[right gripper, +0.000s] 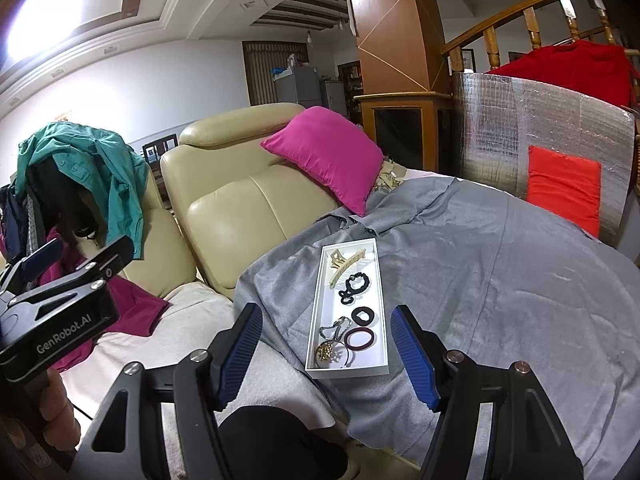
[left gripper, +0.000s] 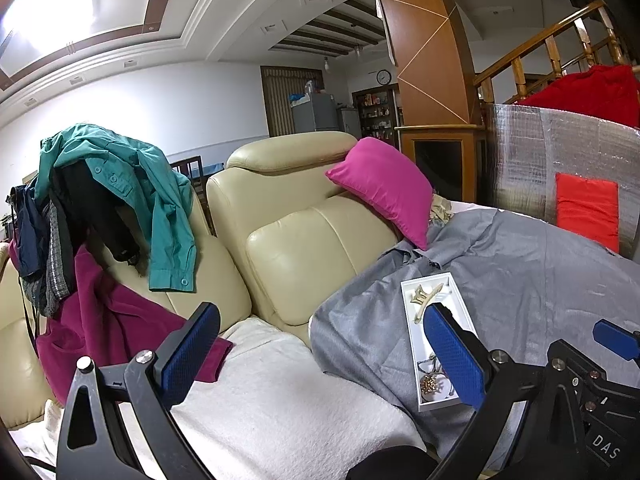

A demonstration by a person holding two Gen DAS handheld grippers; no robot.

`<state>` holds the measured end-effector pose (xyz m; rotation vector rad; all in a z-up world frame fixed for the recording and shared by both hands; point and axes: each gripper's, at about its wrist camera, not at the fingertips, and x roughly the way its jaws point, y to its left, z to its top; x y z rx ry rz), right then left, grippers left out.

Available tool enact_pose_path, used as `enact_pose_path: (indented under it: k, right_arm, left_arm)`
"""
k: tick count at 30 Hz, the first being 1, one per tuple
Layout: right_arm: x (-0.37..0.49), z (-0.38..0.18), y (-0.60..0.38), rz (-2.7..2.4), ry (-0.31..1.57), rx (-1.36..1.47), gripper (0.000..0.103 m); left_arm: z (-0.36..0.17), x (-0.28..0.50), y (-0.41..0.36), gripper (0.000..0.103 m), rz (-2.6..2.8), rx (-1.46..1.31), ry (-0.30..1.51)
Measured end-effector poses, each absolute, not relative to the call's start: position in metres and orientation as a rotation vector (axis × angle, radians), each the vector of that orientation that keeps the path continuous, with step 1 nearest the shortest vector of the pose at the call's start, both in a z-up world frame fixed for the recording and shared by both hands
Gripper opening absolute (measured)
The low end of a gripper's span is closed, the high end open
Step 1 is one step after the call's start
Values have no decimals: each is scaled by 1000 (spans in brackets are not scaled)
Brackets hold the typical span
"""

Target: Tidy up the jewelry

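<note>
I held both claws wide and empty: my right gripper hung just short of the long white rectangular tray of hair accessories on the grey cloth, my left gripper beside it.

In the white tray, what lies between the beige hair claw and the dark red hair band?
In the right wrist view, inside the white tray, a black scrunchie and a black hair tie lie between the beige hair claw and the dark red hair band.

"GenRobot.AI" stands in pale letters on the black body of the left claw; "DAS" shows on the right claw's black housing.
</note>
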<state>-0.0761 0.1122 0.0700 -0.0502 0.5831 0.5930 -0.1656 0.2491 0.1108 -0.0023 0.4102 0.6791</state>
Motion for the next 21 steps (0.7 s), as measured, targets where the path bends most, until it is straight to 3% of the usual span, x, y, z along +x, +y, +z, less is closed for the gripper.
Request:
enact_pose_path:
  k: [21]
  right_arm:
    - [-74,66,113,584,594,-42,71]
  left_arm:
    - [106,-165,252,101,673,2,423]
